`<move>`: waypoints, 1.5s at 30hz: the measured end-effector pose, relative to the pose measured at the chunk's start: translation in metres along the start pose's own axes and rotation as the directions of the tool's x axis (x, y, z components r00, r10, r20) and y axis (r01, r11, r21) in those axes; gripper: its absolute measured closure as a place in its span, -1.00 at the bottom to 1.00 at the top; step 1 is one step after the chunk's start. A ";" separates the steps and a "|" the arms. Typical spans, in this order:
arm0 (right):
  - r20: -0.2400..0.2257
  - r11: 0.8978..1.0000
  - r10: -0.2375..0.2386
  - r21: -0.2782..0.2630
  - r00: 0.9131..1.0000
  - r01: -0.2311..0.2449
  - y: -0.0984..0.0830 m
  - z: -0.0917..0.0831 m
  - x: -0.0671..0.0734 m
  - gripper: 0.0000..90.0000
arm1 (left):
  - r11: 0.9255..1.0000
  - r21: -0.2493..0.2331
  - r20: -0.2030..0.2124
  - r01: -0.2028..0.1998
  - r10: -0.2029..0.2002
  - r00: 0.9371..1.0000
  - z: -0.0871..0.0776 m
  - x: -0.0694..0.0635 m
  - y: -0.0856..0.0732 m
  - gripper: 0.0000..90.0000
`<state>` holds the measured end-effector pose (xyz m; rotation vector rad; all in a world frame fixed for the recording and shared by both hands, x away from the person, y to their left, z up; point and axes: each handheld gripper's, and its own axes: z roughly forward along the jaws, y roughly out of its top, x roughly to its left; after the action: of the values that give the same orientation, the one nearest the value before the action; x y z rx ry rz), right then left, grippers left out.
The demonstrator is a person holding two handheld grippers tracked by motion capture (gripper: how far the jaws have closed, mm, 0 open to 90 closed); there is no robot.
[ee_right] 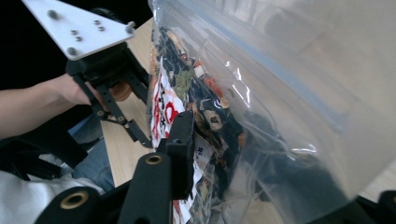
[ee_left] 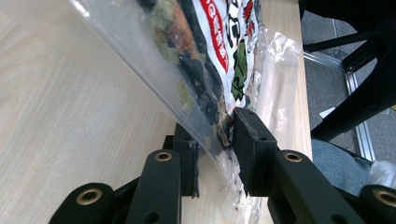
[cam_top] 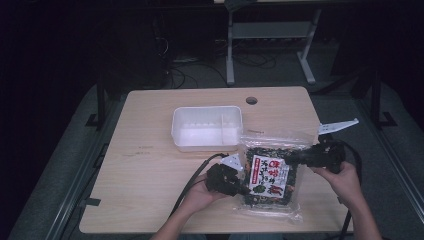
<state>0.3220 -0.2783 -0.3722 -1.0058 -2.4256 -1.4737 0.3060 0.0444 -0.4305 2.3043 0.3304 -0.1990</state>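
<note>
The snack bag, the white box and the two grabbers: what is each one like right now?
snack bag: full, lifted off the table at one side, pinched by both grippers.
white box: open, no lid, looks empty, upright on the table.
left gripper: shut on the bag's edge.
right gripper: shut on the bag, one jaw on each side.

The high view looks forward and down from above the person's side, taking in the whole table (cam_top: 150, 190) from well back. Each gripper view rides close behind its own jaws — both pressed up against the clear bag (ee_left: 187, 70), which all three share.
</note>
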 end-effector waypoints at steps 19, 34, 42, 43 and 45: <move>-0.004 0.988 -0.131 -0.083 0.991 0.130 0.017 -0.035 0.045 0.73 | 0.999 -0.054 -0.154 0.004 -0.012 0.988 -0.039 -0.001 -0.010 0.08; 0.113 0.978 -0.113 -0.163 0.987 0.130 0.036 -0.049 0.060 0.73 | 1.000 0.010 -0.271 -0.014 0.017 0.963 -0.064 -0.010 -0.038 -0.22; 0.142 0.974 -0.114 -0.179 0.983 0.139 0.053 -0.043 0.067 0.73 | 1.000 0.017 -0.301 0.006 -0.001 0.954 -0.078 -0.006 -0.055 -0.29; 0.141 0.974 -0.116 -0.179 0.983 0.141 0.055 -0.041 0.068 0.73 | 1.000 0.012 -0.304 0.014 -0.010 0.953 -0.082 -0.005 -0.060 -0.29; 0.142 0.973 -0.122 -0.181 0.982 0.147 0.059 -0.038 0.069 0.73 | 1.000 0.015 -0.311 0.018 -0.012 0.950 -0.086 -0.005 -0.065 -0.30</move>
<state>0.2954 -0.2594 -0.2791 -1.0208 -2.5258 -1.7672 0.2857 0.1487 -0.4157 2.3500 0.5066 0.1582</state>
